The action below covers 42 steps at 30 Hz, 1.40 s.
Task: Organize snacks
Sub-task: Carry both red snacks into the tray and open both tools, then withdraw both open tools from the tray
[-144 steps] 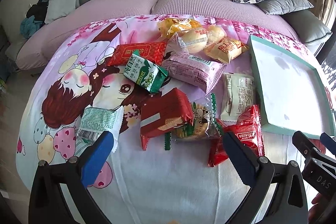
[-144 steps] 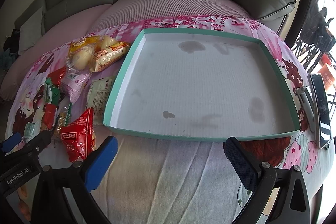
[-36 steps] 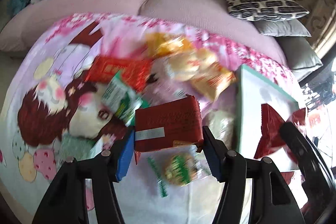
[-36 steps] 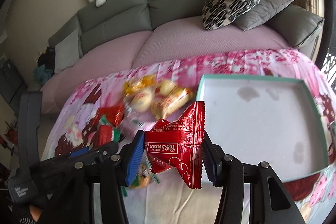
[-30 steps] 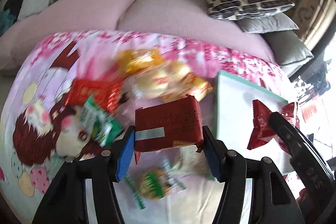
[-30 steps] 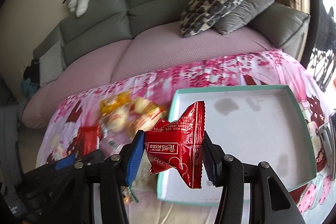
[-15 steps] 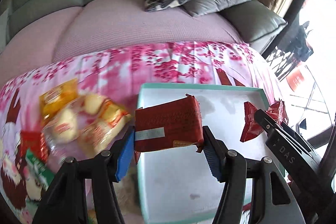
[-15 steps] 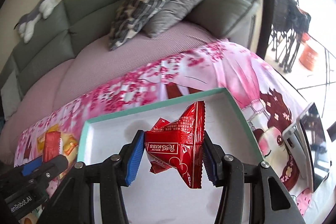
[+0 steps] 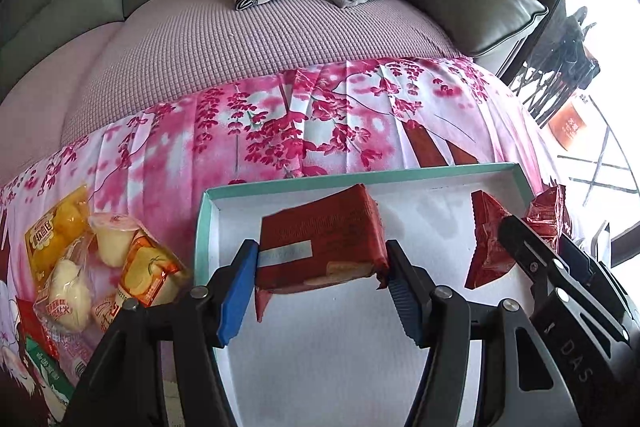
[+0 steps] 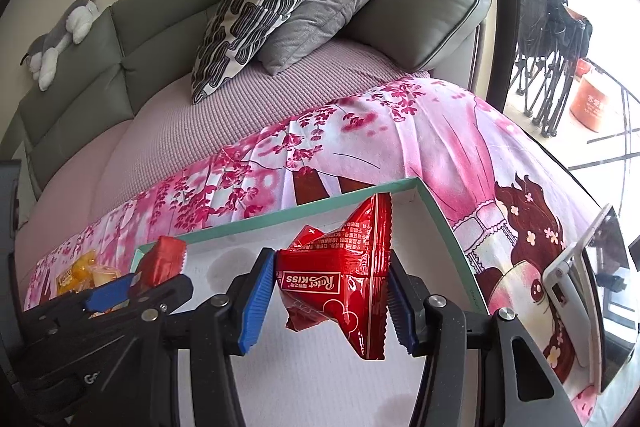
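Left wrist: teal-rimmed tray (image 9: 202,227) bare beneath two held packets.

My left gripper (image 9: 320,283) over the tray (image 9: 204,227), biscuit pack (image 9: 320,239) between its pads, bread snacks (image 9: 100,267) left of tray, sofa (image 9: 240,39) behind

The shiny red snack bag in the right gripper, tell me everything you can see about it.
The shiny red snack bag is a crinkled foil pouch with serrated sealed ends, white "Reter KISS" lettering that reads upside down, and fine print on its upper part. It stands on end between the blue ridged pads of the right gripper, which touch both its sides; the jaws have just been opening slightly. It hangs above the white floor of the teal-rimmed shallow tray, near the far right corner.
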### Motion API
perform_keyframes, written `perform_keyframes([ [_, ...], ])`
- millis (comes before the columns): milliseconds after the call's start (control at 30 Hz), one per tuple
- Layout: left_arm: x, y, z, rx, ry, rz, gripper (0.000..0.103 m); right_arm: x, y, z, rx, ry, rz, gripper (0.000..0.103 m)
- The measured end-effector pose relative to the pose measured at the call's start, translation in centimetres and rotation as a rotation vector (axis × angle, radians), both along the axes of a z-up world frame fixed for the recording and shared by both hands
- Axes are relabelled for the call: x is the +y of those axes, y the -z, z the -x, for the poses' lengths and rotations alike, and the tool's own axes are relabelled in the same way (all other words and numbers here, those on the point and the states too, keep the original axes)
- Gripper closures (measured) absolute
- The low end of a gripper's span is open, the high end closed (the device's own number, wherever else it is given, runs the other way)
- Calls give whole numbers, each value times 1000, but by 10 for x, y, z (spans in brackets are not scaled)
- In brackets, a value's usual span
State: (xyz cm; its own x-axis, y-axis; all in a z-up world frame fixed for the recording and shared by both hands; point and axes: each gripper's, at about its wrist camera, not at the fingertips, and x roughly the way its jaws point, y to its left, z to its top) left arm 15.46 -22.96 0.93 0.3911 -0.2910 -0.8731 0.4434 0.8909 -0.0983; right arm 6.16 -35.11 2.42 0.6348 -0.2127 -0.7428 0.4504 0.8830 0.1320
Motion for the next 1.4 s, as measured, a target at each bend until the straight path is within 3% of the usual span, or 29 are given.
perform_keyframes([
  [167,-1,-7,-1,-28,5,-5,39,-2,4,-2,17,6,-7,46],
  [267,0,-11,1,-45,-1,-7,21,-4,4,-1,16,11,-6,45],
  [400,6,-11,2,-36,-19,-8,19,-10,3,1,20,35,-15,31],
  [533,10,-8,3,-47,-40,-13,15,-9,5,1,44,26,-11,29],
  [667,19,-2,9,-68,-58,13,15,-5,4,2,78,33,53,17],
  [1400,76,32,33,-10,-227,41,15,-3,0,9,107,25,23,17],
])
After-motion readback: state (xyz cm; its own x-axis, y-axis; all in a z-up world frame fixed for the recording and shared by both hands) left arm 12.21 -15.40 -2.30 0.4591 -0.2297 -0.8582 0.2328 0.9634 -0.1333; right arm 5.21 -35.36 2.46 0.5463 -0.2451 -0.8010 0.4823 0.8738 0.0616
